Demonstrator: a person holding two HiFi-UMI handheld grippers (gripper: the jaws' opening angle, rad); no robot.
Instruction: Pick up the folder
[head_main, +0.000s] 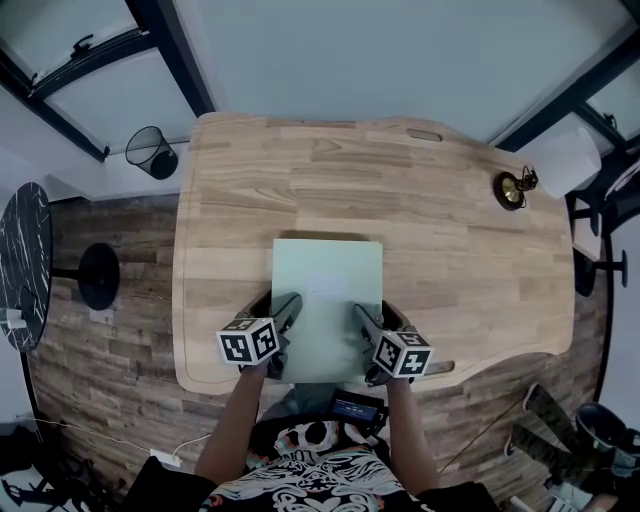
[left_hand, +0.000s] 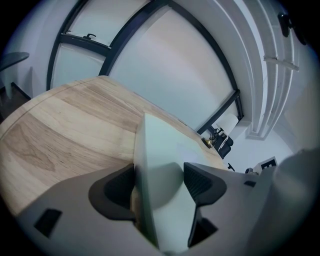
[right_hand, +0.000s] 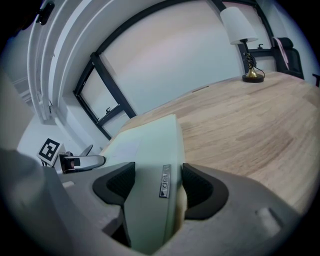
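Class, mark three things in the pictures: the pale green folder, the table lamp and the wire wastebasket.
folder (head_main: 328, 290): head view, middle of its top cover.
table lamp (right_hand: 239, 24): right gripper view, its white shade.
wastebasket (head_main: 152, 152): head view, its mesh wall.

Folder (head_main: 327, 290) at near edge of desk (head_main: 450, 250), lamp (head_main: 560, 162) far right.

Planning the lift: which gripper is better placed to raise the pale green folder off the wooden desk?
Right, marginally: the right gripper clamps the badged edge of the pale green folder squarely; the left gripper pinches its opposite edge. Lifting with both looks safest.
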